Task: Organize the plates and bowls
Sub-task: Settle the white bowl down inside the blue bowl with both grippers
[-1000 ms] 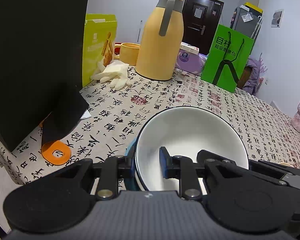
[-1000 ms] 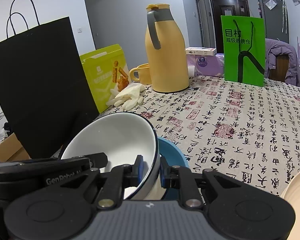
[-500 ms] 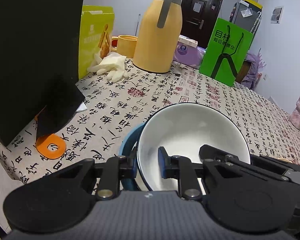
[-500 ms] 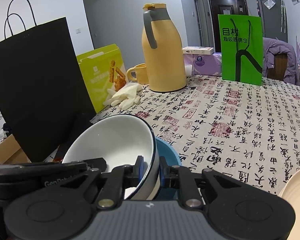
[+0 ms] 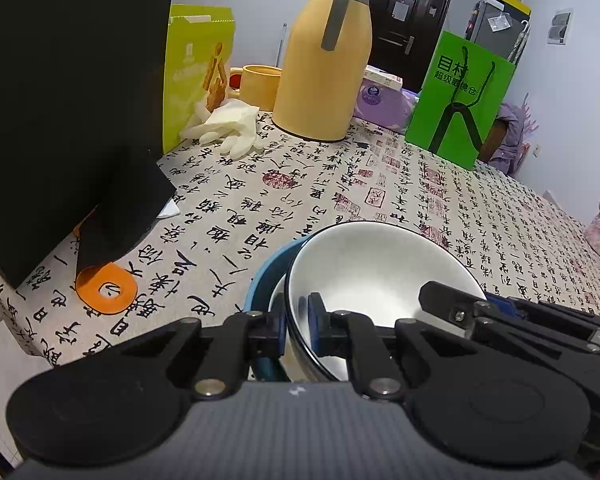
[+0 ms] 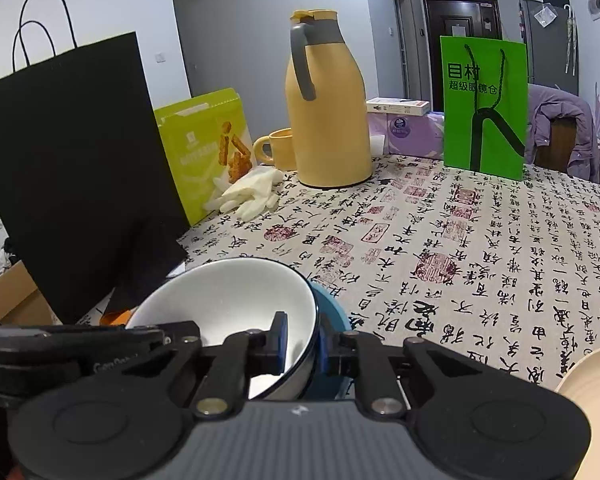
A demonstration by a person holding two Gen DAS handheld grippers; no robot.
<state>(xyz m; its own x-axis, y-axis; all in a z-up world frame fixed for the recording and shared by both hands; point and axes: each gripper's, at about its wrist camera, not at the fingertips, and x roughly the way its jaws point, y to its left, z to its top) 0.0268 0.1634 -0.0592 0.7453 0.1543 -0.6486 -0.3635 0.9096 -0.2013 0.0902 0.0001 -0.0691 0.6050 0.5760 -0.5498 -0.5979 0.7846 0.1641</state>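
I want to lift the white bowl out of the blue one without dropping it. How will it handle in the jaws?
The white bowl looks glazed and glossy, so its rim may slip between the pads. It seems rigid ceramic, probably heavy for its size and breakable. It sits tilted inside the blue bowl, with both grippers shut on opposite rim edges, so it should lift evenly.

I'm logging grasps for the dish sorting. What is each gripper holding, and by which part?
Both hold the white bowl by its rim: the left gripper on its near left edge, the right gripper on the opposite edge.
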